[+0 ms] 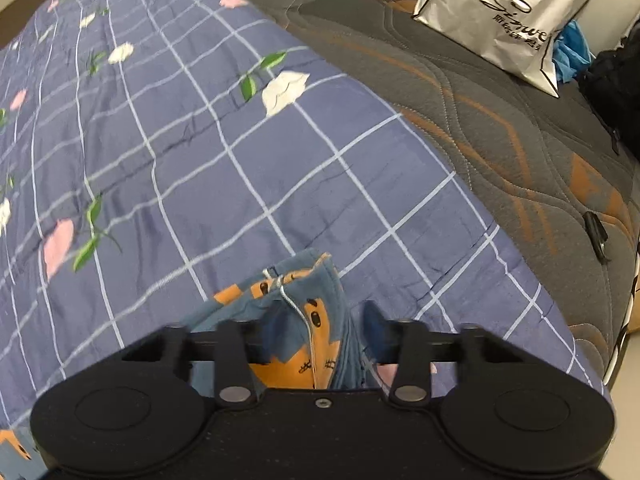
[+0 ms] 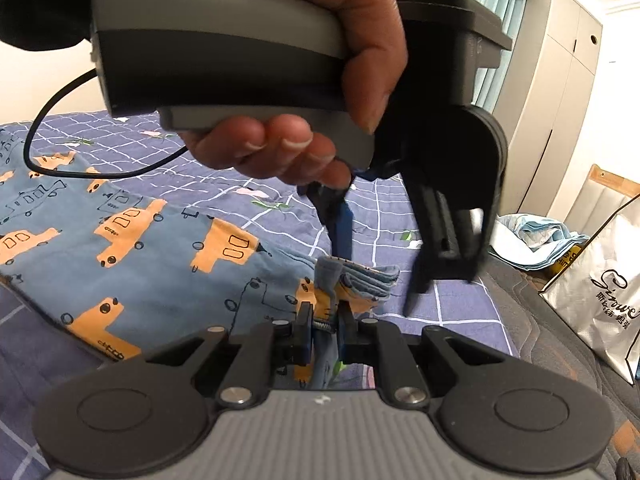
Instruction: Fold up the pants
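Observation:
The pants (image 2: 160, 248), blue with orange cars, lie spread on the checked quilt (image 2: 248, 184). One edge of them is bunched up into a ridge (image 2: 360, 276). My right gripper (image 2: 324, 336) is shut on the near end of that ridge. A hand (image 2: 320, 128) holds my left gripper (image 2: 378, 276) above it, pointing steeply down. Its jaws straddle the far end of the ridge: the blue pad (image 2: 342, 232) touches the cloth and the other finger (image 2: 436, 240) stands clear. In the left wrist view the bunched pants (image 1: 316, 280) rise between the fingers of the left gripper (image 1: 324, 320).
The quilt (image 1: 200, 140) covers part of a dark quilted mattress (image 1: 500, 140). A white paper bag (image 1: 500, 20) and a black item (image 1: 616, 92) lie on the mattress at the right. Light-blue cloths (image 2: 532, 240) are piled beyond. A black cable (image 2: 40, 140) hangs over the pants.

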Available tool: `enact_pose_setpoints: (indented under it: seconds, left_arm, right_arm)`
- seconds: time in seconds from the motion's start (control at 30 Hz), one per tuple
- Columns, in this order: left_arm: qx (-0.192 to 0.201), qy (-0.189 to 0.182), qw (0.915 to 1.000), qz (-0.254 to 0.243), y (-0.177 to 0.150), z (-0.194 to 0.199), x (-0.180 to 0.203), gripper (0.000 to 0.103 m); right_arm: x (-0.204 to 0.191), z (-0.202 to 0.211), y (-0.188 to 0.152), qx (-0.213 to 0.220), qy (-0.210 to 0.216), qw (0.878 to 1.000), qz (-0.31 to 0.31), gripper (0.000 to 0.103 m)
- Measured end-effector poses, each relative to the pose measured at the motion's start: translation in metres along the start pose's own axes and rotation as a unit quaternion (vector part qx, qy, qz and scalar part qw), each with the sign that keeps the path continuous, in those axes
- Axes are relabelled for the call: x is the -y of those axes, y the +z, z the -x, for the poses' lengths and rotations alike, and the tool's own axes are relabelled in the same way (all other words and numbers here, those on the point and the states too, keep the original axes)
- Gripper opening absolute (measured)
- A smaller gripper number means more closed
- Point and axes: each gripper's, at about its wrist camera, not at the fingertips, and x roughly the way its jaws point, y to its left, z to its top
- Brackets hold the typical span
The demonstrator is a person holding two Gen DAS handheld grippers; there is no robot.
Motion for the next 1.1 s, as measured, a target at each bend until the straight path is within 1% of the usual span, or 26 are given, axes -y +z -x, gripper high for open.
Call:
enact_pose_setpoints:
  seconds: [0.03, 0.1, 0.13, 0.17, 0.2, 0.33, 0.43, 0.5, 0.53, 0.7, 0.8, 0.93, 1.1]
  left_arm:
    - [0.000, -0.005, 1.0000, 0.007, -0.001, 0.000, -0.002, 0.036]
    - [0.002, -0.014, 0.9997, 0.018, -0.002, -0.001, -0.004, 0.030]
    - [0.005, -0.017, 0.9996, 0.021, -0.003, 0.000, -0.006, 0.028]
    - [0.008, -0.019, 0.9995, 0.025, -0.004, 0.000, -0.006, 0.025]
    - [0.011, -0.025, 0.9992, 0.030, -0.004, 0.001, -0.008, 0.018]
    - [0.021, -0.033, 0.9982, 0.047, -0.005, 0.004, -0.013, 0.013]
    - [0.030, -0.041, 0.9969, 0.061, -0.008, 0.007, -0.016, 0.011]
    - [0.039, -0.044, 0.9955, 0.075, -0.011, 0.012, -0.020, 0.010]
    - [0.043, -0.046, 0.9948, 0.080, -0.013, 0.015, -0.022, 0.010]
    - [0.073, -0.045, 0.9914, 0.100, -0.026, 0.043, -0.035, 0.010]
    - [0.094, -0.037, 0.9891, 0.107, -0.040, 0.068, -0.046, 0.010]
    - [0.121, -0.020, 0.9852, 0.120, -0.067, 0.105, -0.066, 0.009]
    - [0.145, 0.004, 0.9762, 0.161, -0.113, 0.140, -0.102, 0.009]
  right_arm:
    - [-0.001, 0.000, 0.000, 0.000, 0.000, 1.000, 0.001, 0.013]
    - [0.000, 0.000, -0.001, 0.001, -0.001, 1.000, 0.000, 0.013]
    - [0.000, 0.000, -0.001, 0.001, -0.002, 1.000, -0.002, 0.014]
    - [0.000, 0.000, -0.002, 0.001, -0.002, 1.000, -0.004, 0.014]
    - [0.001, 0.000, -0.002, 0.002, -0.002, 1.000, -0.006, 0.015]
    - [0.005, -0.003, -0.002, 0.000, -0.002, 1.000, -0.020, 0.017]
    - [0.008, -0.001, -0.002, 0.000, -0.008, 1.000, -0.028, 0.019]
    - [0.009, 0.001, -0.002, 0.006, -0.011, 0.999, -0.032, 0.019]
    - [0.009, 0.002, -0.002, 0.009, -0.012, 0.999, -0.031, 0.014]
    - [0.005, 0.017, 0.008, 0.029, -0.008, 0.999, -0.039, 0.013]
    - [-0.003, 0.028, 0.021, 0.044, 0.005, 0.998, -0.043, 0.013]
    - [-0.024, 0.041, 0.039, 0.059, 0.033, 0.997, -0.031, 0.013]
    - [-0.055, 0.051, 0.057, 0.073, 0.088, 0.993, -0.003, 0.013]
